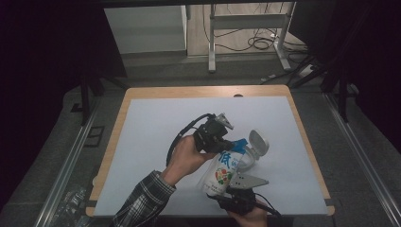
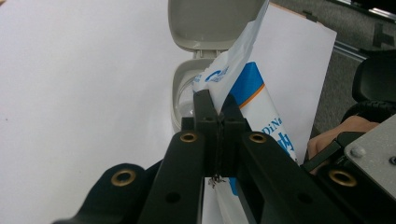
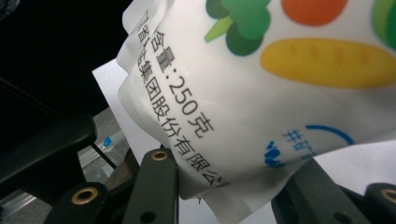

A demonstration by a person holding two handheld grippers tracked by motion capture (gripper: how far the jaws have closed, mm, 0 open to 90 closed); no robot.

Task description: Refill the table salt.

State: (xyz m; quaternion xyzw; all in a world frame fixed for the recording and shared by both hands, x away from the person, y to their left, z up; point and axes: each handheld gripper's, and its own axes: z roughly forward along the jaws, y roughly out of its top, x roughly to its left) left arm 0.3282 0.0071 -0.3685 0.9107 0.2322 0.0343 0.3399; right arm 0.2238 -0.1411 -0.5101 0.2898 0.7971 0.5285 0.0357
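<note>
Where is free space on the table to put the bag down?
The white table top is bare to the left of the left hand-held gripper, and along the far edge behind the open container. It is crowded near the front right, where bag, container and right hand-held gripper meet.

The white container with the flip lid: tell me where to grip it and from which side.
Grip the white container by its round body wall, coming from the far right side. Its hinged lid stands open above the rim, and the bag, pinched by both hand-held grippers, leans over its near side, so the top and front look blocked.
</note>
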